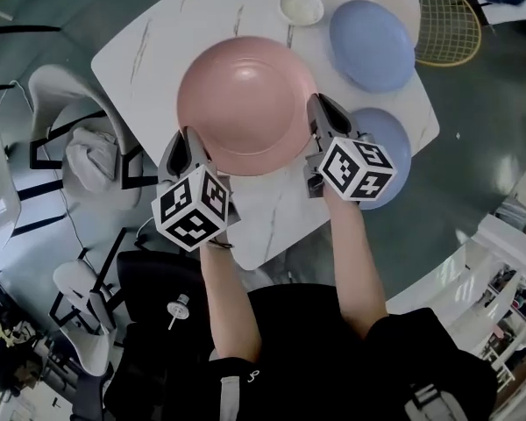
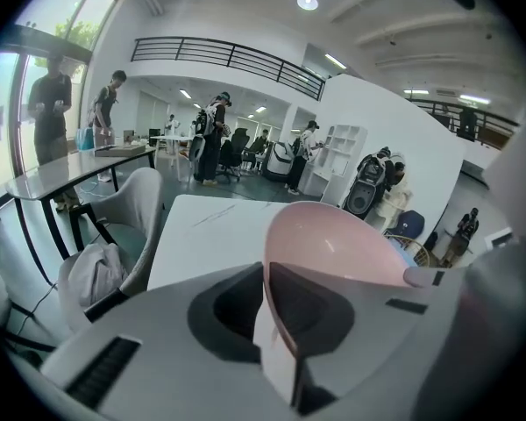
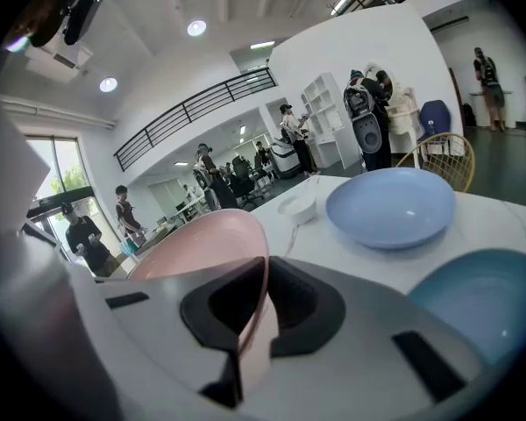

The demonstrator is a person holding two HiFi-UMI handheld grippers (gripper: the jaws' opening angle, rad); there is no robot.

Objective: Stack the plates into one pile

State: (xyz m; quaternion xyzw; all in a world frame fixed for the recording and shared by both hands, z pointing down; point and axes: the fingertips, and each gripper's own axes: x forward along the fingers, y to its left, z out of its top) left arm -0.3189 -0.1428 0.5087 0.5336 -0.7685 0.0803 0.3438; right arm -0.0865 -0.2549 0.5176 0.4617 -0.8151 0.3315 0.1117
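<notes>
Pink plate (image 1: 245, 103) clamped at its near rim by both grippers, over the white marbled table (image 1: 149, 42).
Left gripper (image 1: 189, 143) and right gripper (image 1: 323, 112) each pinch the rim. Far blue plate (image 1: 373, 44), near blue plate (image 1: 396, 147) and small white dish (image 1: 301, 7) sit on the table. Head view: grey floor, chairs (image 1: 74, 103). Gripper views only: open hall, balcony railing (image 2: 228, 55), ceiling lights, people standing.

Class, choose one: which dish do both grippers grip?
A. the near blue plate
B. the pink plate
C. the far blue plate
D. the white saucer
B: the left gripper and right gripper each clamp the pink plate by its rim, on opposite sides.
</notes>
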